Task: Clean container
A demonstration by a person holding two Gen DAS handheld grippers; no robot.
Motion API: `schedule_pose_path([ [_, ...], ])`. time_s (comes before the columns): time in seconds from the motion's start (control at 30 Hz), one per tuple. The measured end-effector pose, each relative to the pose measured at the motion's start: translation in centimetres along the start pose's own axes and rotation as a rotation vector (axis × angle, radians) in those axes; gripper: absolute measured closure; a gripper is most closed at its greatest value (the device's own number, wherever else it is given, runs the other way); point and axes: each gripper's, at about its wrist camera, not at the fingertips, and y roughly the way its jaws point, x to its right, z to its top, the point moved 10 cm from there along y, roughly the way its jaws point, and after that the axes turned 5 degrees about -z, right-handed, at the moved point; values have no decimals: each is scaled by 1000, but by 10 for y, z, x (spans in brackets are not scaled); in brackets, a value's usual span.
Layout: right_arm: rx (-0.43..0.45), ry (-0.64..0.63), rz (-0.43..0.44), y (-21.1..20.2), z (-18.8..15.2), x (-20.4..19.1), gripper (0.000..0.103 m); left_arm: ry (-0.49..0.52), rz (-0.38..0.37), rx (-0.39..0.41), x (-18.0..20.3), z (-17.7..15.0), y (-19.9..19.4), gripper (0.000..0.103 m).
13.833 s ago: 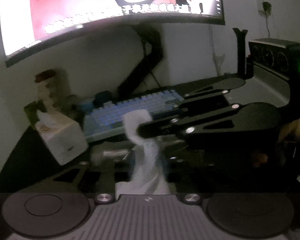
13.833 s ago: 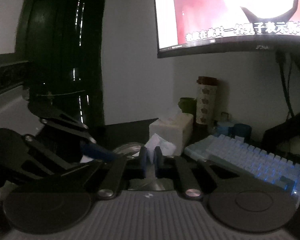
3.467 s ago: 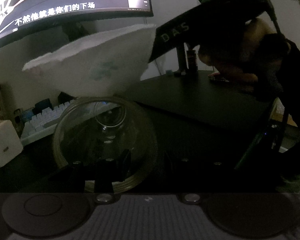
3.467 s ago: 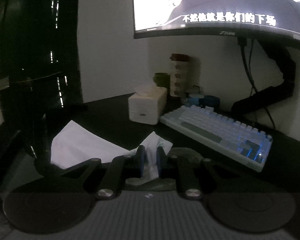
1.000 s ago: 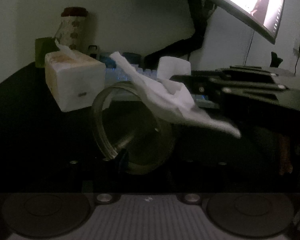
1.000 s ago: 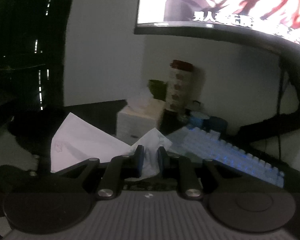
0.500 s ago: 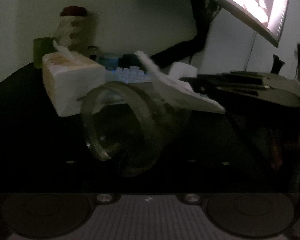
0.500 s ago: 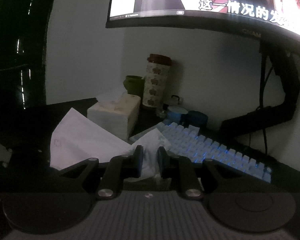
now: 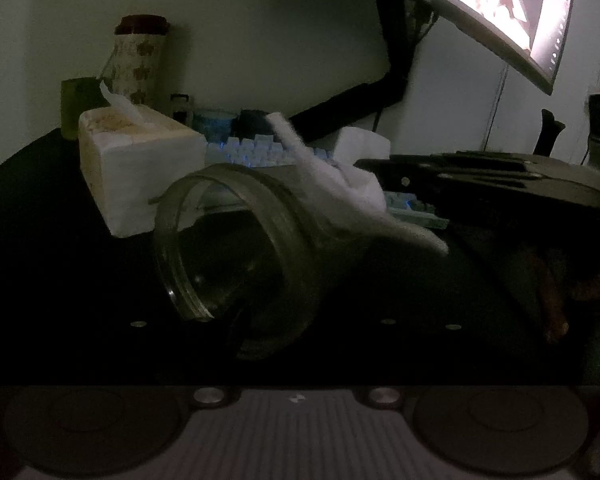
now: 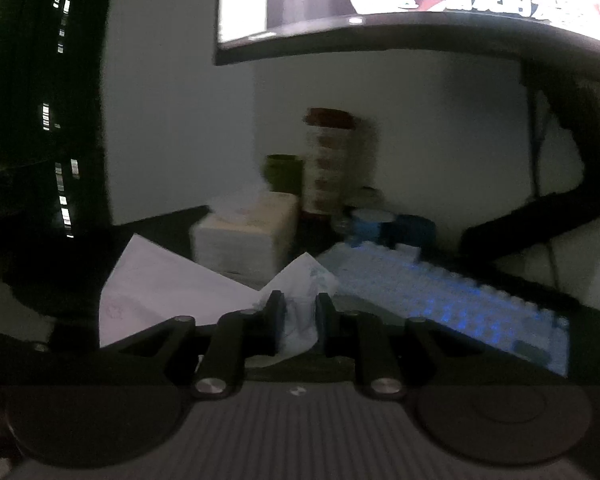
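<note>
Left wrist view: the glass jar (image 9: 236,264) lies tipped on its side right in front of your left gripper (image 9: 240,320), its open mouth turned to the left. It is dark down there — I cannot tell if those jaws are shut on it. Glass is hard, slippery and can break, so take it by the thick rim and do not squeeze hard. The soft white tissue (image 9: 340,196) rests on top of the jar's side.

Right wrist view: your right gripper (image 10: 298,316) has its jaws close together, pinching the tissue (image 10: 300,304). It is light and floppy and tears easily. The jar cannot be made out here. The tissue box (image 10: 244,236) sits behind on the bench.
</note>
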Motion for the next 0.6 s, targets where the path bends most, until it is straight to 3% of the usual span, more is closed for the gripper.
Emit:
schedule_pose_path([
  [0.2,-4,-1,-24,-1,-1,0,83,17,22,-3,1,-1,1,56],
  [0.37,19,-10,101,-8,2,-26,83,42,25,-4,5,-2,1,56],
  [0.6,7,35,69,-2,-1,-3,82,42,25,2,5,-3,1,56],
])
